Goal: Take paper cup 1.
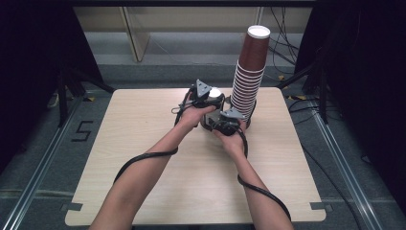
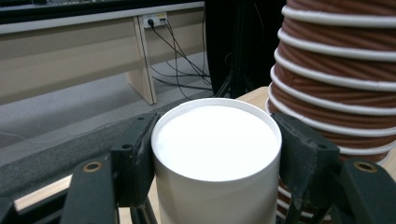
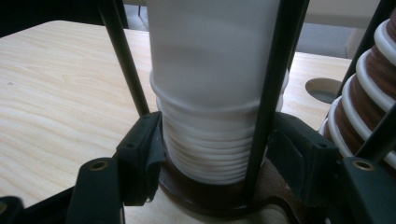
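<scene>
A light wooden table (image 1: pixel 143 158) (round hole near its far edge) bears a dark cup-holder base (image 3: pixel 219 198) and stacked brown cups (image 1: pixel 246 84).

**Around the work: brown cups, bare wood, cables**

A tall stack of brown paper cups (image 1: pixel 249 72) stands upside down at about one o'clock on the table (image 1: pixel 143 158), its white rims banding the lower half and a white base at the top. The table is light wood; a round hole (image 3: pixel 323 88) is cut into it near the brown stack. On the grey floor at nine o'clock, a black mark shaped like a 5 (image 1: pixel 82 131) shows beside a metal rail (image 1: pixel 43 163). At twelve o'clock a pale wooden panel (image 1: pixel 136 31) leans against the wall, and black cables (image 1: pixel 282 43) trail across the floor at one o'clock. A wall socket (image 2: pixel 156 19) holds plugged leads.
</scene>
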Tool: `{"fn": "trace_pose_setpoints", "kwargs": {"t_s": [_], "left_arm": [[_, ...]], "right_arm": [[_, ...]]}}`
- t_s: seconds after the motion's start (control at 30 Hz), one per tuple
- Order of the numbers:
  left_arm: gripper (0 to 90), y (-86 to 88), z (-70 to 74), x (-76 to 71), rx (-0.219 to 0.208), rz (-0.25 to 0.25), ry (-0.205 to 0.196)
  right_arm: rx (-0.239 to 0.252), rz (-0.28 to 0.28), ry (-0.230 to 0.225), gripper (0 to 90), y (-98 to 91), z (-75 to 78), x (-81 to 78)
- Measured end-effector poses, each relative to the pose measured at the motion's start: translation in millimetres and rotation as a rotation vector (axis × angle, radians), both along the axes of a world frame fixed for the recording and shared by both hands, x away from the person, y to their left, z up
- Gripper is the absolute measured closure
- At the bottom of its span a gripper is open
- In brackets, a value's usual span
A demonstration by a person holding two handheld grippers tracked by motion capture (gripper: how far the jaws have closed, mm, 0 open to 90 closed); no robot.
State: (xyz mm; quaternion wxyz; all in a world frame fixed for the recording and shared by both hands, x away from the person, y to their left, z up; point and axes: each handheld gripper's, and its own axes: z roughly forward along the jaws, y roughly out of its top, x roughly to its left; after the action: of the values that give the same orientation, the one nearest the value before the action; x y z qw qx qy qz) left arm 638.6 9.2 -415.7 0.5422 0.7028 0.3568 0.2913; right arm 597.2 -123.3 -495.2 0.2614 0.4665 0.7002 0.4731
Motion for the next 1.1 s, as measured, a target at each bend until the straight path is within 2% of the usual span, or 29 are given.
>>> {"fn": "trace_pose_setpoints", "kwargs": {"t_s": [0.2, 0.4, 0.53, 0.6, 0.63, 0.67, 0.7, 0.73, 0.8, 0.83, 0.87, 0.93, 0.97, 1.1], "left_arm": [[34.1, 1.6, 9.2, -4.2, -0.009, 0.000, -0.017], [34.2, 3.2, 18.9, -8.8, -0.018, -0.001, -0.033], [34.2, 4.2, 24.5, -10.6, -0.017, -0.003, -0.043], [34.2, 5.0, 29.0, -12.1, -0.018, -0.004, -0.050], [34.2, 5.6, 34.3, -14.1, -0.019, -0.009, -0.062], [34.2, 5.9, 37.3, -15.5, -0.020, -0.010, -0.072], [34.2, 6.4, 40.3, -17.0, -0.021, -0.012, -0.079], [34.2, 6.6, 43.2, -18.4, -0.028, -0.016, -0.085], [34.1, 6.7, 46.3, -20.2, -0.034, -0.020, -0.084], [34.1, 7.0, 52.0, -23.5, -0.024, -0.026, -0.098], [34.1, 7.0, 54.5, -25.0, -0.025, -0.030, -0.101], [34.1, 7.7, 56.9, -26.3, -0.024, -0.031, -0.104], [34.1, 9.1, 61.5, -29.1, -0.029, -0.031, -0.107], [34.1, 12.0, 68.1, -33.6, -0.027, -0.024, -0.115]], "right_arm": [[-0.016, -0.007, -0.004, 40.4, -1.0, 0.5, 0.2], [-0.010, -0.005, -0.014, 40.6, -0.6, 0.2, 0.6], [-0.019, -0.008, -0.005, 40.6, -0.8, 1.5, -0.2], [-0.011, -0.009, -0.018, 40.6, -0.4, 0.7, 0.6], [-0.032, -0.015, -0.026, 39.7, -1.0, 1.2, -0.2], [-0.030, -0.005, -0.012, 38.9, -1.8, 2.7, -1.2], [-0.032, 0.005, -0.026, 38.1, -1.8, 1.8, -0.6], [-0.024, -0.002, -0.018, 37.4, -1.1, 2.7, -3.1], [-0.037, 0.003, -0.030, 36.6, -1.3, 1.9, -3.6], [-0.066, 0.020, -0.045, 35.3, -3.3, 0.8, -4.5], [-0.049, -0.002, -0.025, 34.9, -3.2, 2.1, -8.7], [-0.069, 0.004, -0.031, 34.2, -6.7, 2.9, -10.8], [-0.053, 0.000, -0.029, 34.0, -6.2, 3.0, -12.6], [-0.059, 0.023, -0.047, 33.0, -10.0, 8.5, -18.8]]}}
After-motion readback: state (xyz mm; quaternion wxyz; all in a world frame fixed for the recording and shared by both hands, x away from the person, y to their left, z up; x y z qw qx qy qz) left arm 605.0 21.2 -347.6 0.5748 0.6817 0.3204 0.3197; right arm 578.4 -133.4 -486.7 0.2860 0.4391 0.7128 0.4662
